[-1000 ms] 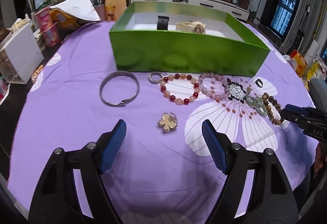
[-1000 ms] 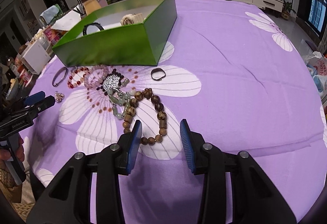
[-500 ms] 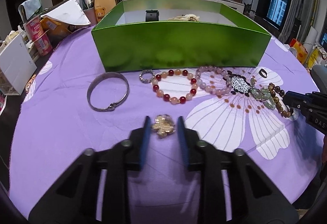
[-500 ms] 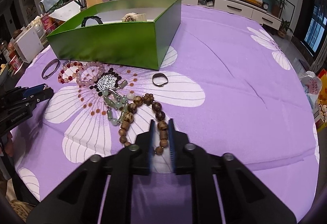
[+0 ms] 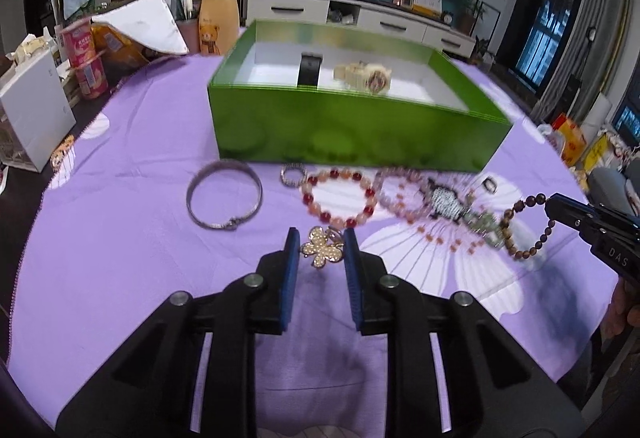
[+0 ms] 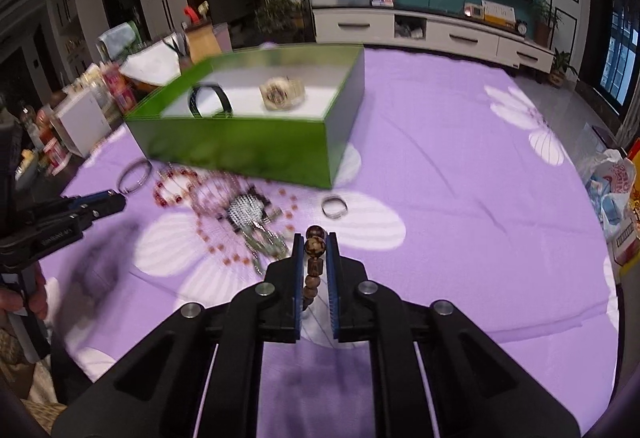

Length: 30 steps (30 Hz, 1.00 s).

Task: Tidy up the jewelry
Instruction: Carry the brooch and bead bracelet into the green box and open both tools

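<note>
Pickup is in hand: left gripper (image 5: 319,252) clamps the brooch (image 5: 322,247), right gripper (image 6: 313,256) clamps the beads (image 6: 313,264); next, carry both to the box (image 5: 344,130) at upper centre.

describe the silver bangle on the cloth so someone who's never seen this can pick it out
Start at the green box on the purple cloth and look just in front of its near-left corner. The silver bangle lies flat there, leftmost in the row of jewelry, beside a small sparkly ring. Unlike the beaded bracelets to its right, it is one plain metal hoop with a clasp.
</note>
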Tool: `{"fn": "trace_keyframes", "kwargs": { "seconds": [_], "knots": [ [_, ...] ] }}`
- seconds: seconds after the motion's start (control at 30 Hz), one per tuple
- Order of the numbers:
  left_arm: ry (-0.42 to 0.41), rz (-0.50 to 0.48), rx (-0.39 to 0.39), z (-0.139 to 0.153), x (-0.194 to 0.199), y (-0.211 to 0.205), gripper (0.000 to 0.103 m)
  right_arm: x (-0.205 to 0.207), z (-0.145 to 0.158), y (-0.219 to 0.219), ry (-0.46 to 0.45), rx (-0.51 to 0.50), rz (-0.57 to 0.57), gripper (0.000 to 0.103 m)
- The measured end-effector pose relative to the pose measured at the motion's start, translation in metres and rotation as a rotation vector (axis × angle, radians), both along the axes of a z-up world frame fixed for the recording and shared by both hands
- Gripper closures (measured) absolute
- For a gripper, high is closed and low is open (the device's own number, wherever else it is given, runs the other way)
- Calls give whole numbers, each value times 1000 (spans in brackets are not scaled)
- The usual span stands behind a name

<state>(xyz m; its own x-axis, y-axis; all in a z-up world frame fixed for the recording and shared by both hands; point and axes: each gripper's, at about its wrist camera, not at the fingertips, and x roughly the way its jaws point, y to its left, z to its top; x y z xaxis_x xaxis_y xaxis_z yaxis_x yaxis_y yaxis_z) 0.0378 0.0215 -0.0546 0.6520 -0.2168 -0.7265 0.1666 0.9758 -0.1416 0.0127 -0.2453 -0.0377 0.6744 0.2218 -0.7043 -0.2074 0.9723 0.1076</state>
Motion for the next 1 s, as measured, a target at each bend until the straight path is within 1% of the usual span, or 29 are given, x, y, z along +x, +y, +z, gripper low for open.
{"fn": "trace_keyframes", "kwargs": {
  "seconds": [0.1,0.27,0.43,0.63,0.73,0.83,0.93,1.0],
  "knots": [
    [-20,0,-19,13,1,2,81,-2,16,2,-36,10,12,93],
    [-49,-13,-28,31,9,-2,81,3,43,3,-99,19,28,93],
    [-75,-35,-43,53,30,-10,81,19,73,4,-168,33,42,93],
    [-89,-59,-47,72,66,-25,81,46,94,10,-217,56,70,93],
    [-81,-70,-58,76,87,-32,81,62,97,14,-212,81,81,93],
    [-50,-78,-69,71,110,-39,81,84,94,19,-179,110,98,93],
    [-7,-80,-76,61,130,-46,81,107,81,27,-126,121,115,93],
    [37,-80,-81,50,143,-51,81,119,71,33,-89,114,124,93]
  ]
}}
